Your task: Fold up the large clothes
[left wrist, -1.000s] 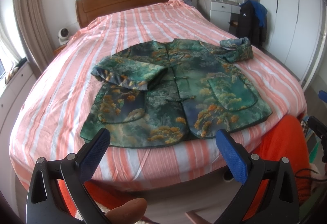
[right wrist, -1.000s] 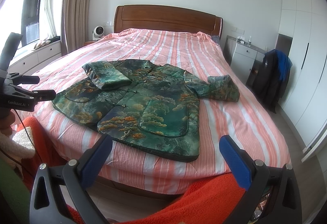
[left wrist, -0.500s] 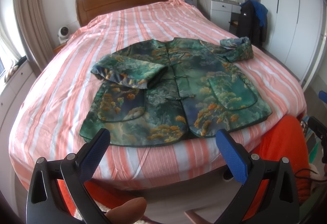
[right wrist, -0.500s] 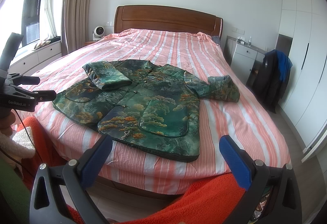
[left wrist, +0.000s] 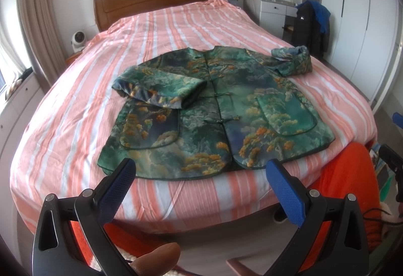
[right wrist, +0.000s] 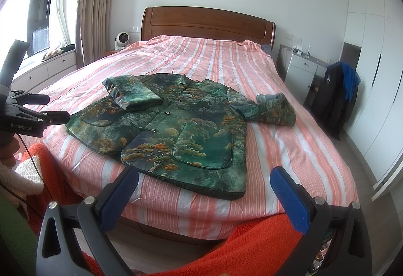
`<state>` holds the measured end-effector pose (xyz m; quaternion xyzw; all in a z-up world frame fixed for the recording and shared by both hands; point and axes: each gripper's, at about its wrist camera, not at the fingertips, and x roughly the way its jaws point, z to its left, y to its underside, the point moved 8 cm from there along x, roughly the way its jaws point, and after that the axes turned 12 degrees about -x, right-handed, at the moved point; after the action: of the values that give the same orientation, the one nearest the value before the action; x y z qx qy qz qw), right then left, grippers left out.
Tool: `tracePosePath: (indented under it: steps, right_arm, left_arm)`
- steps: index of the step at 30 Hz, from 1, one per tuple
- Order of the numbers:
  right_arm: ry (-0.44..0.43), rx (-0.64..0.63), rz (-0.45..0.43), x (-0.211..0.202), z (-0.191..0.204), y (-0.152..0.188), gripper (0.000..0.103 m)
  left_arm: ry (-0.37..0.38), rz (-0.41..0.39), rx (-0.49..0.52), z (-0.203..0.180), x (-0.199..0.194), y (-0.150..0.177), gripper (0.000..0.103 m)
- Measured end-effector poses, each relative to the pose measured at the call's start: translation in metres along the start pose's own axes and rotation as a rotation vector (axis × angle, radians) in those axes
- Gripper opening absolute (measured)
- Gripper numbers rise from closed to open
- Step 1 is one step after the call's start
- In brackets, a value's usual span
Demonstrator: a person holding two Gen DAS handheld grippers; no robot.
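The left gripper (left wrist: 199,176) is hovering off the foot edge of the bed (left wrist: 75,109), its blue pads spread wide and gripping nothing; it is sitting back from the hem, which suggests it is lining up rather than grasping yet. In front of it the jacket (left wrist: 226,109) is lying face up and buttoned on the striped cover, its hem running along the foot edge so that both grippers can reach it from where the person is standing. The left sleeve (left wrist: 156,88) is lying folded across the chest, near the button line, which reads as the first fold of the task already made. Further right, the other sleeve (left wrist: 292,60) is stretching out towards the bed's right edge with its cuff bunched up, so it is probably the next part needing to be brought in. The right gripper (right wrist: 204,181) is likewise waiting off the foot edge near the jacket's right hem corner, jaws spread and holding nothing, well apart from that sleeve. Reaching it will be asking for a long stretch over the pocket.
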<state>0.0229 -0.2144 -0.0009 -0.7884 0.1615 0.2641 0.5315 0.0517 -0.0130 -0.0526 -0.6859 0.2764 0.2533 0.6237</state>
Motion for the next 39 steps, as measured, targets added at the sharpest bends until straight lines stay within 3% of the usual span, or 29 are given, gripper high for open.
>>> tracePosePath:
  steps: [11,15,23,26,31,35,39]
  right_arm:
    - [0.005,-0.001,-0.006,0.000,0.001,-0.001,0.103]
    - [0.048,-0.005,-0.034,-0.003,-0.004,-0.005,0.103]
    - [0.054,0.004,-0.083,0.000,-0.029,-0.012,0.103]
    - [-0.004,-0.010,-0.097,0.013,-0.034,-0.009,0.103]
    - [-0.034,0.055,-0.005,0.042,-0.054,0.013,0.103]
    - [-0.113,0.181,0.070,0.084,-0.081,0.029,0.103]
    - [-0.198,0.297,0.204,0.144,-0.098,0.054,0.103]
  left_arm:
    - [-0.020,0.028,-0.024,0.006,0.007,0.017,0.103]
    - [-0.049,0.028,-0.033,0.018,0.007,0.011,0.103]
    - [-0.101,0.096,-0.165,0.085,0.028,0.007,0.103]
    - [-0.089,0.127,-0.239,0.123,0.046,-0.001,0.103]
    - [0.061,0.228,-0.356,0.178,0.095,-0.021,0.103]
    - [0.038,0.329,-0.341,0.214,0.164,-0.023,0.103]
    - [0.143,0.450,-0.428,0.222,0.212,-0.007,0.102]
